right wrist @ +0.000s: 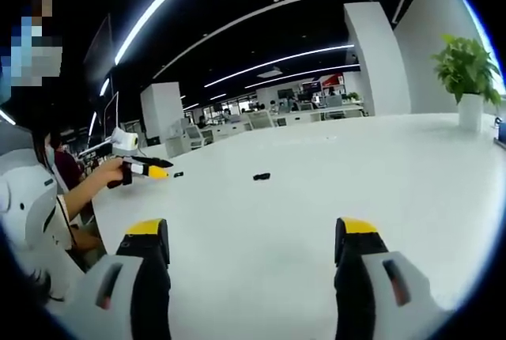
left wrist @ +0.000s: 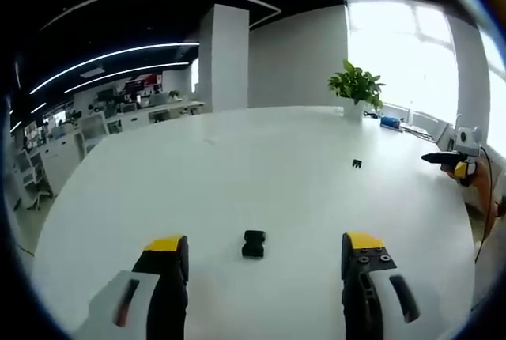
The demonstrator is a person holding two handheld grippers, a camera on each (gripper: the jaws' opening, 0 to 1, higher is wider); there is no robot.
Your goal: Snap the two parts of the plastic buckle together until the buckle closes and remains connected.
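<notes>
Black buckle half (left wrist: 254, 243) sits on the white counter (left wrist: 261, 166) just ahead of my left hand-held gripper (left wrist: 266, 253), between its wide-open jaws. Second buckle piece (left wrist: 356, 164) lies well apart, nearer the potted plant (left wrist: 356, 88). My right hand-held gripper (right wrist: 256, 237) is spread open too, holding nothing. Loads of bare counter all around.
</notes>
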